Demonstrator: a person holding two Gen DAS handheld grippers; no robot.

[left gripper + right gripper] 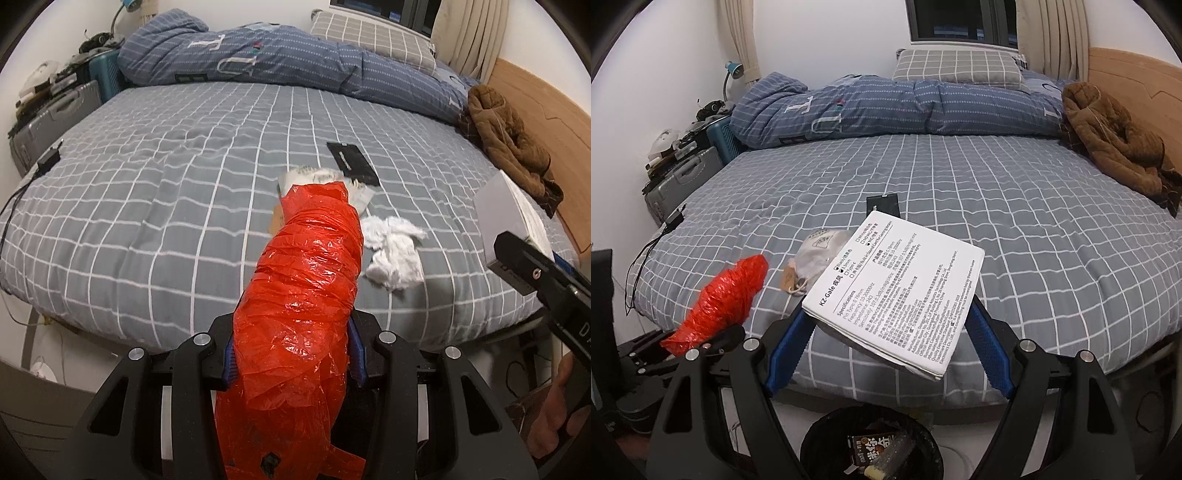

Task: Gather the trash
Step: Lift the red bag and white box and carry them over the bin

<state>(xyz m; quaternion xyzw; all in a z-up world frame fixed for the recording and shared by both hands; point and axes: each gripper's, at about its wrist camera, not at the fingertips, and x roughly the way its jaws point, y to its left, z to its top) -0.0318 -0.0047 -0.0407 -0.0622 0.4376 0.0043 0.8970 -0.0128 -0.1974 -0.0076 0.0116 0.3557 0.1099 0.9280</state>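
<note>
Nearby, over the bed's (1015,221) near edge, the left gripper (291,354) clamps a crumpled red plastic bag (306,280); the right gripper (886,347) grips a white printed box (897,291) above a black bin (820,439).

on the bed (997,229), a rolled plastic bag (306,280) lies between the left gripper (291,354) jaws, reaching out over the near edge. a crumpled tissue (393,251) lies just right of it, a flat card (352,162) behind. the box (897,291) sits between the right gripper (890,343) jaws, above the bin (827,435) on the floor. the duvet (886,107) and pillow (956,66) lie along the far side, a jacket (1115,140) at the right.
</note>
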